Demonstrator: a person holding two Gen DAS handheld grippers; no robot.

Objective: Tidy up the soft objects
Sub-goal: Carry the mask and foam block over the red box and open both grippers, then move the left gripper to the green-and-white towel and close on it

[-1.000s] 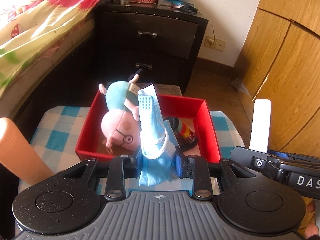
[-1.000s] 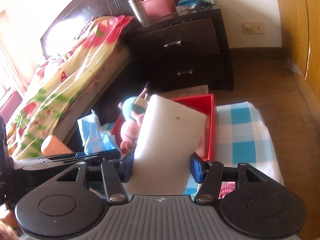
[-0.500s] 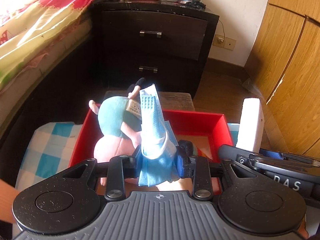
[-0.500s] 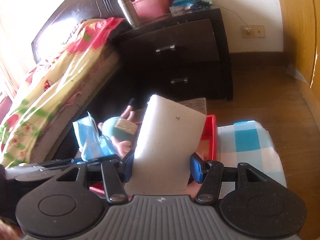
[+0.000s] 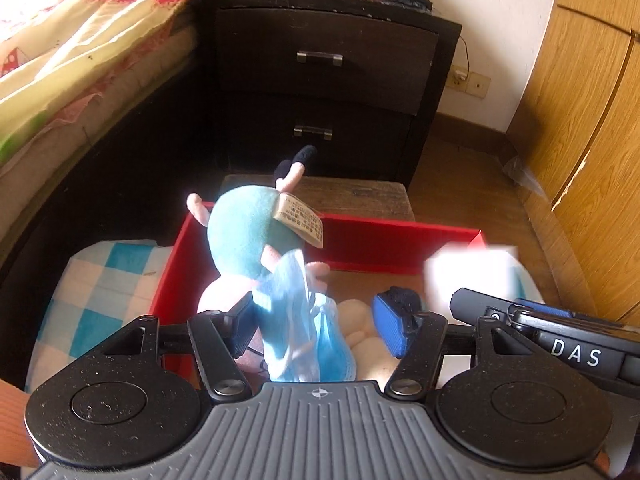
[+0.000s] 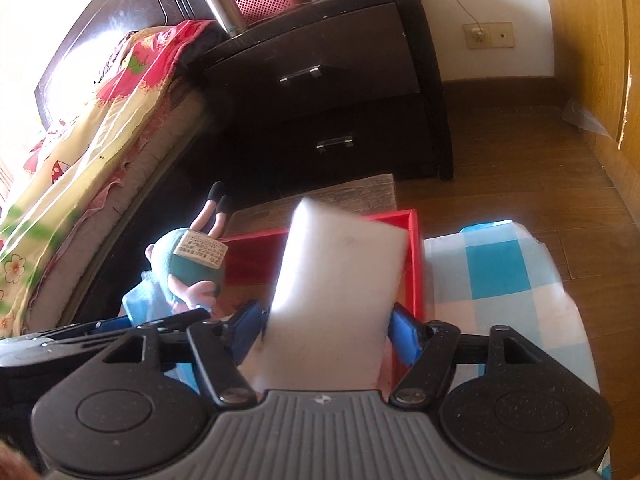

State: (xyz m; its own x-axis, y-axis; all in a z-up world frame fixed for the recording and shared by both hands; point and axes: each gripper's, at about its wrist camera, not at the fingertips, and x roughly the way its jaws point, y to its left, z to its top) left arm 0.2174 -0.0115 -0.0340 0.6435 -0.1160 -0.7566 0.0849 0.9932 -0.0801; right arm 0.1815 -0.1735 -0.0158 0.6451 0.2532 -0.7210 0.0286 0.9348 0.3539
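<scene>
My left gripper (image 5: 320,330) is open over the red box (image 5: 384,244); the blue face mask (image 5: 304,328) hangs loose between its spread fingers, against the left one. A pig plush toy (image 5: 244,236) in a teal dress lies head down in the box. My right gripper (image 6: 324,332) is open; the white sponge (image 6: 336,280) is blurred and sits loose between its fingers above the box (image 6: 416,264). The sponge also shows in the left wrist view (image 5: 468,276), and the plush (image 6: 192,268) and mask (image 6: 144,304) in the right wrist view.
The box rests on a blue and white checked cloth (image 5: 92,280) (image 6: 500,272). A dark nightstand (image 5: 324,80) stands behind, a bed (image 5: 60,60) on the left, wooden wardrobe doors (image 5: 580,140) on the right. A small wooden stool (image 5: 352,196) is behind the box.
Both grippers moved forward over the red box and their jaws opened. The mask and the sponge, gripped before, now sit loose and lower.
</scene>
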